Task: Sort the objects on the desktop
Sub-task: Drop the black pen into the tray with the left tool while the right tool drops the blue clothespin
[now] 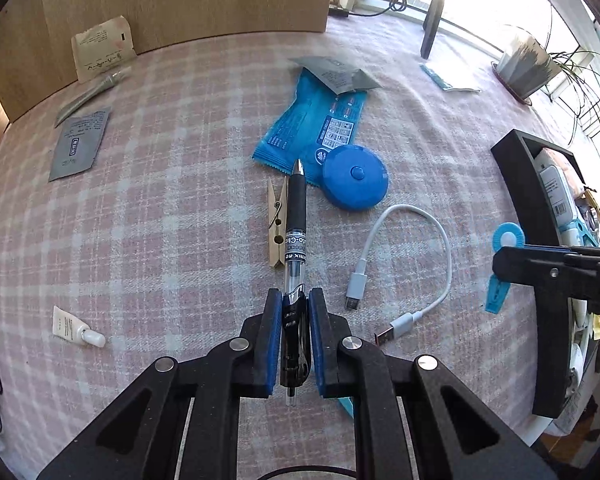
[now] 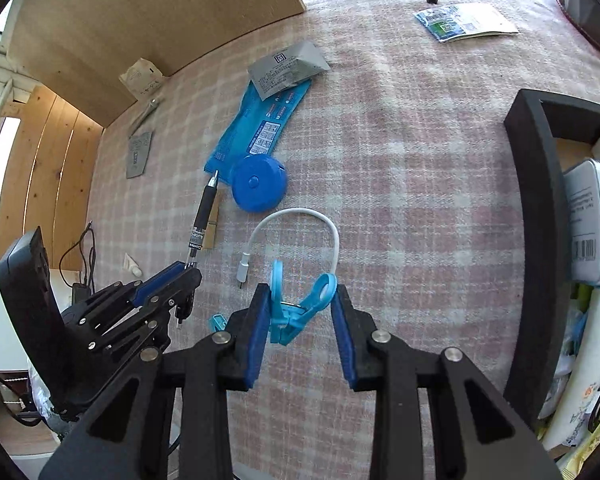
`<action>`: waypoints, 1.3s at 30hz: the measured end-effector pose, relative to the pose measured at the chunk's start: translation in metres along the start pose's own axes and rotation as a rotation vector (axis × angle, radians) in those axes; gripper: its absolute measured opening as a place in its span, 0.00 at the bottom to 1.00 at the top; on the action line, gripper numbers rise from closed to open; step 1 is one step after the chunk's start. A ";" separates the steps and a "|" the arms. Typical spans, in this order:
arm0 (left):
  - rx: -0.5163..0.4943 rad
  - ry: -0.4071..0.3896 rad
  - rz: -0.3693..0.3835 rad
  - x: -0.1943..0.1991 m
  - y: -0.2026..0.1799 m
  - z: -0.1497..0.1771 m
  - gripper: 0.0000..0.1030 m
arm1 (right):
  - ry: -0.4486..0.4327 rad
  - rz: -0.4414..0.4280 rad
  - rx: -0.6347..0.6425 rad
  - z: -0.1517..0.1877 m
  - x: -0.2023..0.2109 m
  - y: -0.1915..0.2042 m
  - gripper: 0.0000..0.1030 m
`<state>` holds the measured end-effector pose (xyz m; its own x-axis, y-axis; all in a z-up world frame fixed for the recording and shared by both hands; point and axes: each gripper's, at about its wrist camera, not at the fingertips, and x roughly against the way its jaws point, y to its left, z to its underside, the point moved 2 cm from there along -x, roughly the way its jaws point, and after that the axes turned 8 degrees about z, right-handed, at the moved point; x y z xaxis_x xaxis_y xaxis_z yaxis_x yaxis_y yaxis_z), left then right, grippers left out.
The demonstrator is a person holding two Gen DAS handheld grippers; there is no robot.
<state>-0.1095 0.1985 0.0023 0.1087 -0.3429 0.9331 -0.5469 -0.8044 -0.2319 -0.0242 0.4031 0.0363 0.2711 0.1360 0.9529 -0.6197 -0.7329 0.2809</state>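
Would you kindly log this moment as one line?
left gripper: shut on pen | right gripper: shut on blue clip | bin: right

Left tool (image 1: pixel 294 300) nearly closed, right tool (image 2: pixel 298 300) half-spread.

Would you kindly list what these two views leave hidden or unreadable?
- Left wrist view: the pen's rear end sits between the left gripper's fingers.
- Left wrist view: the black bin's contents are cut by the frame edge and glare.
- Right wrist view: print on the blue packet is too small.
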 end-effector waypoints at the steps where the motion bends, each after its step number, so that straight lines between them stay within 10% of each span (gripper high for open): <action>1: 0.013 0.002 0.005 -0.003 0.000 -0.001 0.12 | -0.005 -0.003 -0.005 0.002 0.003 -0.003 0.29; 10: -0.050 -0.068 0.074 0.035 -0.037 -0.016 0.12 | -0.115 0.002 -0.074 0.007 0.061 -0.052 0.29; 36: -0.456 -0.015 0.331 0.020 -0.317 -0.047 0.13 | -0.280 0.222 -0.474 0.087 0.177 -0.272 0.30; 39: -0.458 0.002 0.329 0.016 -0.327 -0.050 0.47 | -0.275 0.245 -0.494 0.087 0.181 -0.280 0.36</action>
<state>0.0299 0.4797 0.1069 -0.1297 -0.5385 0.8326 -0.8562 -0.3627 -0.3679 0.2621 0.5750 0.1205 0.2174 -0.2224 0.9504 -0.9380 -0.3170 0.1404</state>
